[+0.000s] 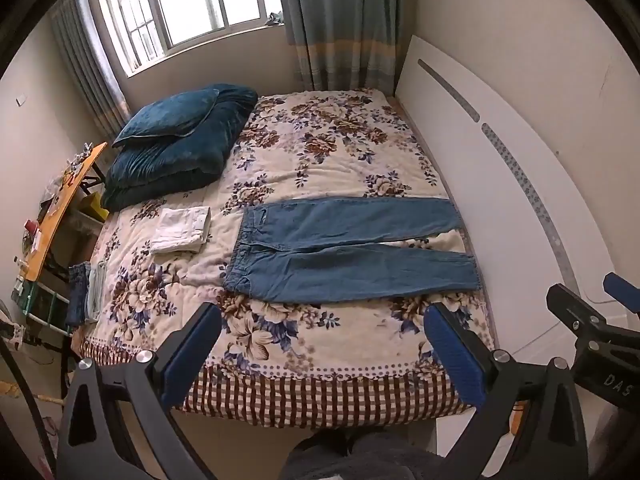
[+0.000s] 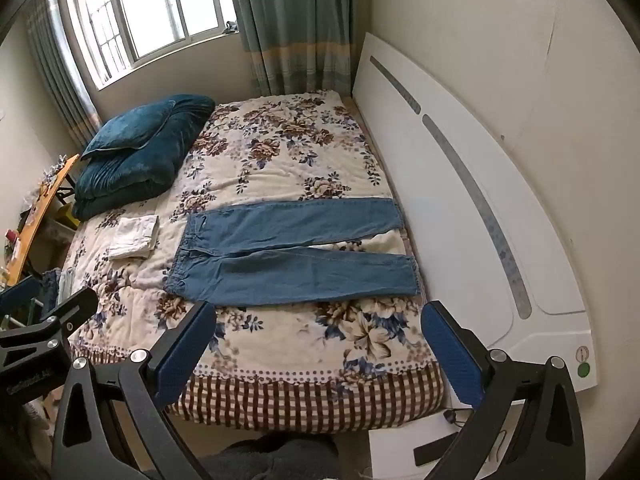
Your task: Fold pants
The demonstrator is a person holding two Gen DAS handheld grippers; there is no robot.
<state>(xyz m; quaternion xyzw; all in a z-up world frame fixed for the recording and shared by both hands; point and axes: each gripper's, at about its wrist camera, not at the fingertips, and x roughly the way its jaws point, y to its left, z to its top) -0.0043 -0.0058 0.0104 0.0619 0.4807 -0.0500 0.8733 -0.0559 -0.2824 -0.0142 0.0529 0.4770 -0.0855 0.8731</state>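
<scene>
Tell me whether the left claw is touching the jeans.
Apart. The left wrist view shows the open left claw short of the jeans, with floral blanket between.

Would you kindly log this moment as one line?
jeans flat, unfolded on floral blanket | left gripper open | right gripper open | no contact

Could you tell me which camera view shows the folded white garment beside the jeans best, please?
The left wrist view: the folded white garment appears larger, its stacked layers visible. The right wrist view shows it smaller, nearer the edge.
</scene>
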